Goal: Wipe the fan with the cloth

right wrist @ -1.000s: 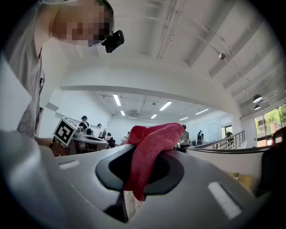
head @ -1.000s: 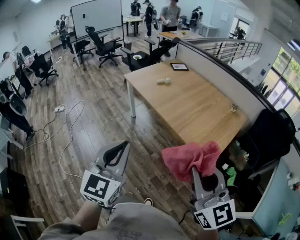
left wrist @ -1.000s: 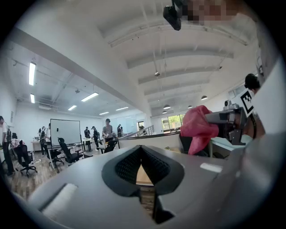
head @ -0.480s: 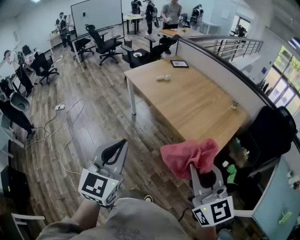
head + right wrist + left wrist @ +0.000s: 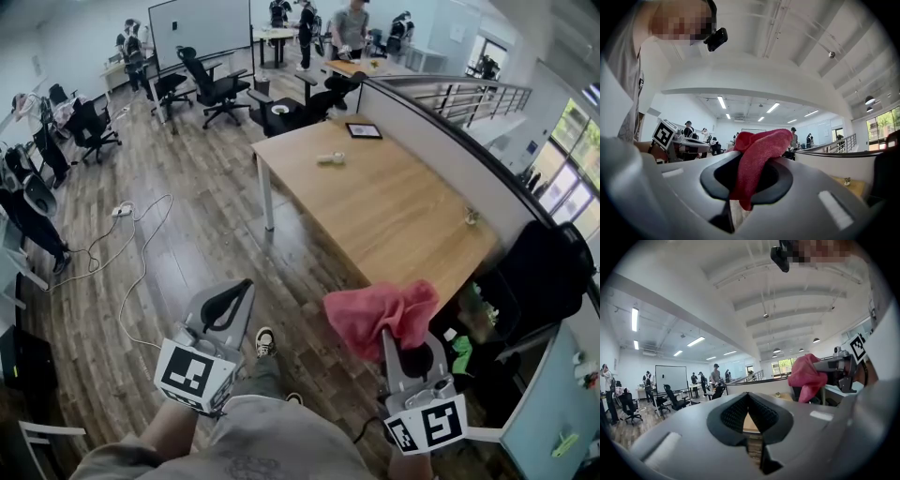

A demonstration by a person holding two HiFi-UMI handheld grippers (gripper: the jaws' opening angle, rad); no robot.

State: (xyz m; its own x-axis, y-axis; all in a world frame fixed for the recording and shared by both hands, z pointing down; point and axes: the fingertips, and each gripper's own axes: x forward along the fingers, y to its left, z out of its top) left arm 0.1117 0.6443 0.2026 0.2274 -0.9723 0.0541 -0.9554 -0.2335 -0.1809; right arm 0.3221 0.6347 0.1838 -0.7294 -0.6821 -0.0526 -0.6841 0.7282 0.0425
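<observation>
Between right gripper [image 5: 749,177] jaws: red cloth [image 5: 761,143].

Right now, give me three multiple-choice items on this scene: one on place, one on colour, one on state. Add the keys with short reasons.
1. Where does the dark flat tablet lie?
A. at the far end of the long wooden table
B. on the floor
C. on an office chair

2. What colour is the soft crumpled cloth?
A. blue
B. pink-red
C. white

3. How is the left gripper?
A. shut and empty
B. shut on the cloth
C. wide open

Key: A, the tablet rests on the tabletop's far end. B, the cloth is pink-red in every view. A, its jaws meet with nothing between them, while the right gripper clamps the cloth.
</observation>
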